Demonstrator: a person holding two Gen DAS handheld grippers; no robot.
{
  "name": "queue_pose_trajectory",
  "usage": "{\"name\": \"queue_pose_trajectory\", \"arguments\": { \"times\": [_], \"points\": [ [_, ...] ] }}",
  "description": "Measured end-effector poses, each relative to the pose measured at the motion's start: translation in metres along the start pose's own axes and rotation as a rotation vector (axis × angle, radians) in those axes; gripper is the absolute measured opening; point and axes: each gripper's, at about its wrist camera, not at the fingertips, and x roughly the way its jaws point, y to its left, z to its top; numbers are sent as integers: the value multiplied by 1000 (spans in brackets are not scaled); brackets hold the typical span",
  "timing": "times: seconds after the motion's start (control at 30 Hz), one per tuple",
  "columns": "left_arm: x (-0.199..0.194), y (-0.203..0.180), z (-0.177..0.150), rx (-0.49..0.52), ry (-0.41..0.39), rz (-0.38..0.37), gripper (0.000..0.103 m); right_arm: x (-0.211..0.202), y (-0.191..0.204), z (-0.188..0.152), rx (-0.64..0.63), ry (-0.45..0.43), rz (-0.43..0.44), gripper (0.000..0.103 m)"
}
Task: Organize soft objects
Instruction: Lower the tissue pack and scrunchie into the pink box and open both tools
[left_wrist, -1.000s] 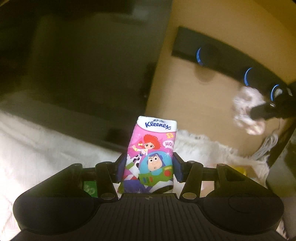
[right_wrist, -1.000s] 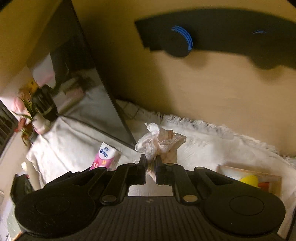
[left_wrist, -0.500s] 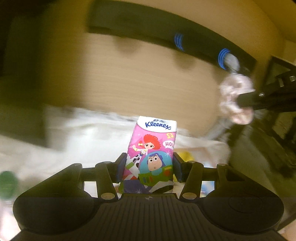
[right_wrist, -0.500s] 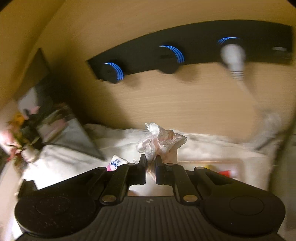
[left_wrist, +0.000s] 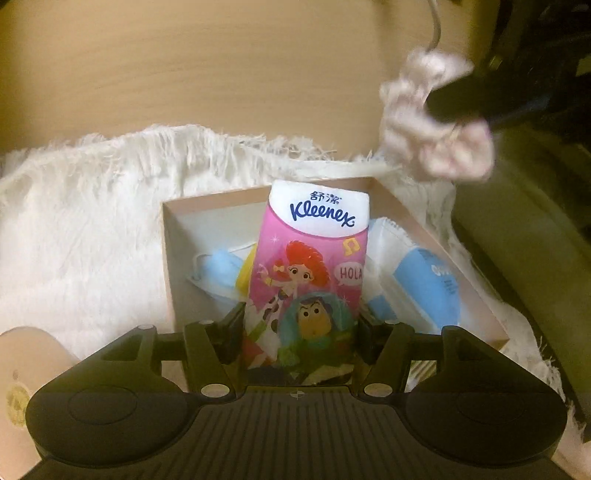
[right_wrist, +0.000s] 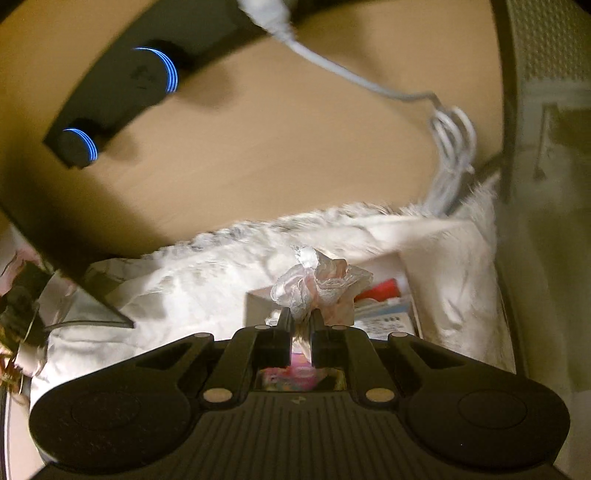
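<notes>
My left gripper (left_wrist: 301, 325), swung from the dark screen to above the box (left_wrist: 168, 236), has just widened its jaws around the tissue pack (left_wrist: 310, 273) (drop imminent, I judge), while my right gripper (right_wrist: 300, 325) stays pinched on the scrunchie (right_wrist: 319, 282).

Right tool (right_wrist: 299, 325) pinching a scrunchie (right_wrist: 319, 286) above a box (right_wrist: 258, 304).

The tool's two fingers are nearly together, clamped on the pale, lacy scrunchie, which bunches up past their tips. Beyond it an open box rests on a white furry rug (right_wrist: 199, 288), with red and blue packets inside. Behind stands a wooden wall (right_wrist: 295, 147) bearing a black panel (right_wrist: 122, 88) with blue-ringed knobs, and a white cable (right_wrist: 448, 147) hangs at right.
</notes>
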Motion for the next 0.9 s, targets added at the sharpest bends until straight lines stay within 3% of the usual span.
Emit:
{"name": "queue_pose_trajectory", "arguments": {
  "times": [0.23, 0.47, 0.53, 0.63, 0.7, 0.73, 0.8, 0.9],
  "points": [
    [-27, 5, 2, 14, -35, -50, 62, 38, -27, -4, 61, 66, -25, 9],
    [-46, 7, -2, 6, -54, -63, 60, 97, -41, -18, 112, 209, -20, 9],
    [-53, 9, 1, 8, -68, -72, 60, 103, -44, -23, 129, 224, 27, 12],
    [-62, 12, 4, -14, -88, -79, 59, 86, -42, -20, 138, 181, 77, 19],
    [-61, 13, 6, -20, -92, -84, 60, 64, -37, -13, 125, 114, 116, 40],
    [-60, 12, 7, -20, -87, -88, 59, 53, -33, -10, 110, 69, 115, 44],
    [-56, 10, 6, -20, -65, -90, 59, 37, -25, -6, 77, 0, 92, 45],
    [-49, 7, 5, -18, -30, -89, 58, 35, -20, -9, 29, -19, 66, 45]
  ]
}}
